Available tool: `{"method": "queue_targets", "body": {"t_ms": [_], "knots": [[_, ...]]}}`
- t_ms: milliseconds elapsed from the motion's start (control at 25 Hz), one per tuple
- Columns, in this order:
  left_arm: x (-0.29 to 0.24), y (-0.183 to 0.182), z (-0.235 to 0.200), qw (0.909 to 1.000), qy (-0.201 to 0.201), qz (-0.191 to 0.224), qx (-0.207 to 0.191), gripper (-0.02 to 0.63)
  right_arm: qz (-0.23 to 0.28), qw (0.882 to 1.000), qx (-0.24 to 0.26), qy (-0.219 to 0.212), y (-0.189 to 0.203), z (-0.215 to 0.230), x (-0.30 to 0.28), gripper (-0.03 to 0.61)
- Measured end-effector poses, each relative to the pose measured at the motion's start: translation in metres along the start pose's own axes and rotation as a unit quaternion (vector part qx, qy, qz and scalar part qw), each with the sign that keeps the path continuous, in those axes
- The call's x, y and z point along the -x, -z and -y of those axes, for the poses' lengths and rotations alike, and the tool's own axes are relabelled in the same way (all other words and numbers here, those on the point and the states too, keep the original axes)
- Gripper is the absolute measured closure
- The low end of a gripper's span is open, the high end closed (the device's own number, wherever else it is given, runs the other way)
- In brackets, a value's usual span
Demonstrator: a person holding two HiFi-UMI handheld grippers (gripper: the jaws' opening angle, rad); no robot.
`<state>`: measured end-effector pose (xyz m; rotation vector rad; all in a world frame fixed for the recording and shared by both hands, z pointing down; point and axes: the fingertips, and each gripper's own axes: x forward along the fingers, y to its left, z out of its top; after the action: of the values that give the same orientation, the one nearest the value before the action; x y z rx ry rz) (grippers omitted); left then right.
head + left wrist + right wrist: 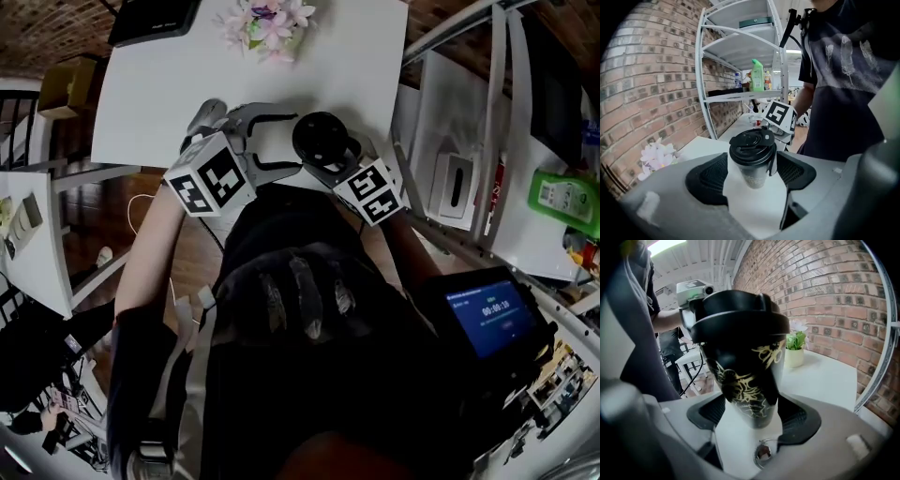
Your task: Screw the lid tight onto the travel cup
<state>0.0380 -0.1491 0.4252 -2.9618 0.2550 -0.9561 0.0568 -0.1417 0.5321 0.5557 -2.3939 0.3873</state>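
A black travel cup with gold patterning (745, 380) stands on the white table (169, 94) near its front edge, its black lid (322, 138) sitting on top. My right gripper (328, 157) comes in from the front right and is shut on the cup's lower body, a pad (794, 416) against each side. My left gripper (292, 141) reaches in from the left and is open. In the left gripper view the cup (753, 161) sits between my wide-apart pads (710, 176) with gaps on both sides, and the lid (752, 145) shows on top.
A small pot of pink flowers (269, 23) stands at the table's far edge beside a black object (155, 19). A white metal rack (487, 112) to the right holds a tissue box (455, 183) and a green bottle (562, 197). A lit screen (492, 323) sits lower right.
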Motion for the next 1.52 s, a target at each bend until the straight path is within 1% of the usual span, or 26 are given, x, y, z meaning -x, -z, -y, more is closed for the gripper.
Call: {"method": "queue_targets", "body": {"t_ms": [120,240,320,400,560,760,880,1040,1240,1360,1520], "knots": [[-0.008,-0.001,0.002,0.9998,0.021,0.000,-0.008,0.275,0.001,1.000,0.004,-0.003,-0.002,-0.001,-0.003,0.230],[-0.013,-0.004,0.001,0.9996,0.025,0.010,-0.009,0.275,0.000,1.000,0.001,-0.002,-0.002,-0.001,-0.003,0.230],[-0.015,-0.004,0.000,0.9996,0.022,0.015,-0.008,0.275,0.000,1.000,-0.002,0.000,-0.001,0.000,-0.002,0.230],[-0.015,-0.006,0.001,0.9994,0.017,0.031,-0.003,0.276,0.001,1.000,-0.003,0.003,-0.001,0.001,-0.002,0.230],[-0.016,-0.008,0.002,0.9982,0.004,0.056,0.022,0.276,-0.002,1.000,-0.007,0.005,0.001,0.000,-0.002,0.232],[-0.015,-0.009,0.002,0.9965,-0.008,0.074,0.037,0.276,-0.008,1.000,-0.012,0.009,0.001,0.000,-0.001,0.232],[-0.011,-0.007,0.002,0.9953,-0.023,0.083,0.046,0.276,-0.011,1.000,-0.013,0.004,0.000,-0.002,-0.005,0.230],[-0.011,-0.008,0.001,0.9941,-0.048,0.081,0.054,0.275,-0.011,1.000,-0.013,-0.001,-0.001,-0.002,-0.006,0.230],[-0.015,-0.010,0.002,0.9921,-0.067,0.084,0.063,0.274,-0.008,1.000,-0.015,-0.001,0.002,-0.001,-0.005,0.229],[-0.019,-0.013,0.004,0.9923,-0.066,0.084,0.064,0.273,-0.010,1.000,-0.016,0.002,0.006,0.001,-0.001,0.229],[-0.016,-0.010,0.005,0.9944,-0.054,0.073,0.054,0.272,-0.010,1.000,-0.019,0.002,0.005,0.000,-0.003,0.229]]}}
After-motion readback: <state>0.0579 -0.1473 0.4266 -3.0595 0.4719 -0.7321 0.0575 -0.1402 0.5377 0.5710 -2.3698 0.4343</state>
